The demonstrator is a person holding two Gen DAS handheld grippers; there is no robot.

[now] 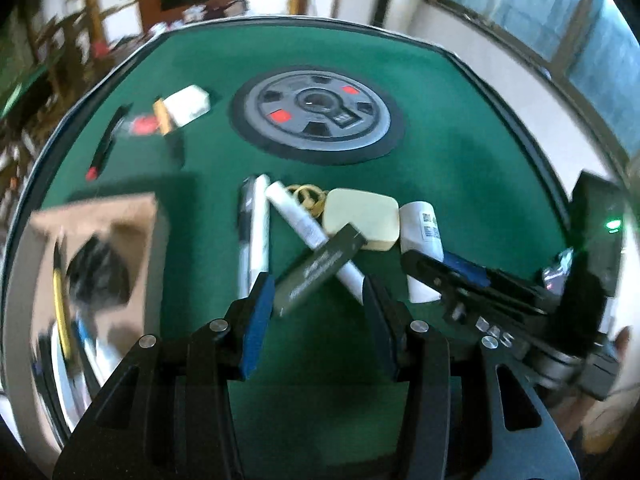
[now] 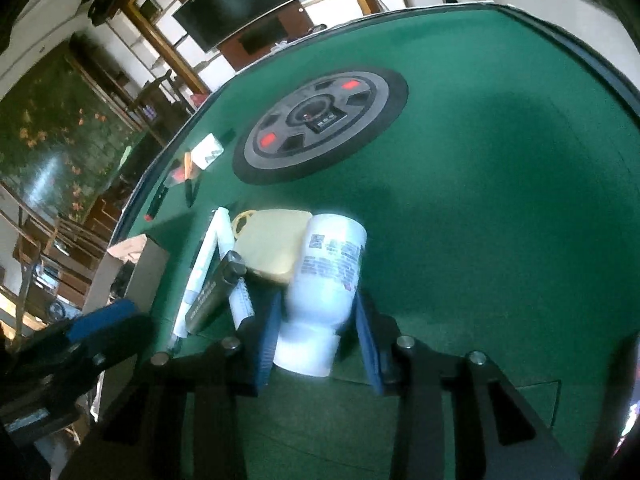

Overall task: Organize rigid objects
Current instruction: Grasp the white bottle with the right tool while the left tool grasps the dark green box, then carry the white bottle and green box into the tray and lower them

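Listing the pile near the front edge of the green bench (image 1: 440, 152), largest item first.

1. Cardboard box (image 1: 120, 240), open-topped, at the bench's left edge; likely the collection bin. Stiff, light.
2. White bottle (image 2: 328, 272), lying on its side at the right end of the pile. Between the jaws of the right gripper (image 2: 316, 332), which bracket its lower body; the left pad looks to touch it, the right side is too blurred to call, so a firm grip cannot be confirmed. Probably smooth, rigid plastic, apt to roll or slip; best taken across the straight body, not the narrowed cap end.
3. Cream case (image 1: 362, 218), rounded and hard, touching the bottle. Slippery corners; hold its flat sides.
4. Dark flat bar (image 1: 320, 268), propped across a white tube (image 1: 296, 220). Light, stiff; pinch its long edges.
5. White marker (image 1: 260, 232), left of the tube. Rolls.

Left gripper (image 1: 316, 300): jaws wide open, empty, hovering at the bar's near end.
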